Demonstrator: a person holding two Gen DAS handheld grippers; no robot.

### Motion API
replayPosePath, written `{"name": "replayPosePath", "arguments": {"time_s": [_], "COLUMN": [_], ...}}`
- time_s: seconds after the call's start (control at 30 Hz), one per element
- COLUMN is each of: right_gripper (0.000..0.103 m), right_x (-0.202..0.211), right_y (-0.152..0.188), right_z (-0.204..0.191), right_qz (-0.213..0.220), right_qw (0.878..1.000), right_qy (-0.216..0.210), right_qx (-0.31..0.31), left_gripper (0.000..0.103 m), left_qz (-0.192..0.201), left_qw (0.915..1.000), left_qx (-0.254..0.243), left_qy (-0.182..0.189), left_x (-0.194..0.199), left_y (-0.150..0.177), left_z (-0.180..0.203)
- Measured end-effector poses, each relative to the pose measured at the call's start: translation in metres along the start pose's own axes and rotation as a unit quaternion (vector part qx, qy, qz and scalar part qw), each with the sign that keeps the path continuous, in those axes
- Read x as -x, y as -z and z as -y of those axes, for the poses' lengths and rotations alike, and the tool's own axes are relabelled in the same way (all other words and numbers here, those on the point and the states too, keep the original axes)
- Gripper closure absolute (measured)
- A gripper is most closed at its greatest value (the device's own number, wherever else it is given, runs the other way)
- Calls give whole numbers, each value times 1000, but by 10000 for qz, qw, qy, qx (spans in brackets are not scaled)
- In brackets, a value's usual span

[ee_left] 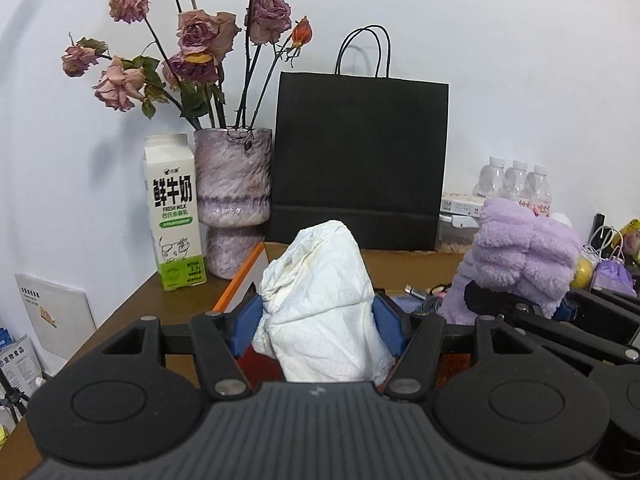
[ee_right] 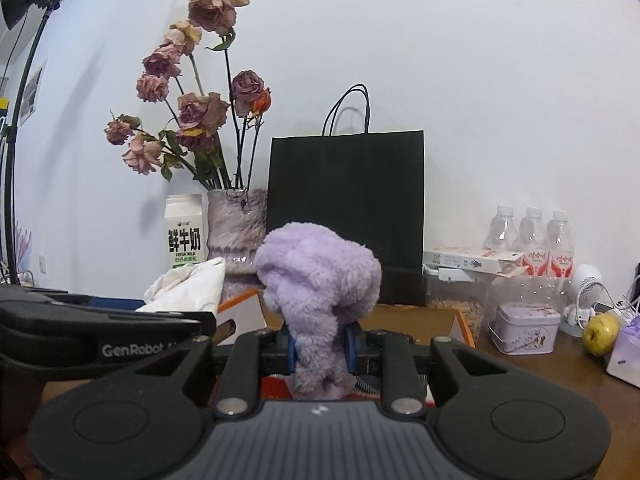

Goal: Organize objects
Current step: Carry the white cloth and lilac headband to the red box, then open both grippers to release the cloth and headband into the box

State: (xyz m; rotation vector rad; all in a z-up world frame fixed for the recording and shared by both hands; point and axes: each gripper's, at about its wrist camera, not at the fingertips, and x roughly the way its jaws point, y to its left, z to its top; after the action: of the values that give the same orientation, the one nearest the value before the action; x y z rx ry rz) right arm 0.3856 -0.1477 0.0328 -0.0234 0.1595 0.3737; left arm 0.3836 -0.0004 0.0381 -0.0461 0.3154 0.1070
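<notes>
1. Holding, left gripper [ee_left: 318, 320]: white crumpled cloth [ee_left: 320, 300], pinched between blue pads [ee_left: 245, 326], bunched and upright above open cardboard box [ee_right: 416, 316]; likely lifted out of it for sorting.
2. Holding, right gripper [ee_right: 320, 350]: purple plush item [ee_right: 318, 280], jaws narrowed tight on its lower part, fluffy bulk spilling above; carried clear of desk [ee_right: 560, 376].
3. Standing along back edge of desk, against wall: milk carton [ee_left: 174, 216], purple vase [ee_left: 232, 200] with dried roses [ee_left: 200, 36], black paper bag [ee_left: 360, 160], water bottles [ee_right: 528, 228]; apparently parked out of working area.
4. Resting toward right edge: lilac tin [ee_right: 524, 328], green apple [ee_right: 600, 334], small white fan [ee_right: 584, 288].
5. Hidden: box contents, masked by both grippers; plush item's true shape unclear; lower ends of both held things cut off behind gripper bodies.
</notes>
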Motion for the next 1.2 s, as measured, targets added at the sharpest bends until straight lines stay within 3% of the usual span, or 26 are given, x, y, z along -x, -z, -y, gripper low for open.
{"name": "replayPosePath", "arguments": {"time_s": [0.5,1.0,1.1,1.17,1.2], "right_gripper": [82,80,68,51,47], "right_x": [-63,-122,-129,-132,-132], "right_y": [-13,-13,-7,-3,-2], "right_z": [24,42,47,49,49], "right_qz": [44,-401,-615,-733,-754], "right_qw": [9999,9988,9975,9966,9965], "right_qy": [56,258,313,339,346], "right_qx": [-137,-91,-153,-151,-142], "left_gripper": [40,36,28,17,6], "left_qz": [123,-52,-130,-158,-148], "left_qw": [9999,10000,9999,9999,9999], "left_qx": [51,35,-3,-16,-34], "left_qy": [48,59,11,-17,-36], "left_x": [-62,-122,-130,-134,-134], "left_y": [-26,-37,-32,-29,-28], "left_z": [8,7,5,4,4]}}
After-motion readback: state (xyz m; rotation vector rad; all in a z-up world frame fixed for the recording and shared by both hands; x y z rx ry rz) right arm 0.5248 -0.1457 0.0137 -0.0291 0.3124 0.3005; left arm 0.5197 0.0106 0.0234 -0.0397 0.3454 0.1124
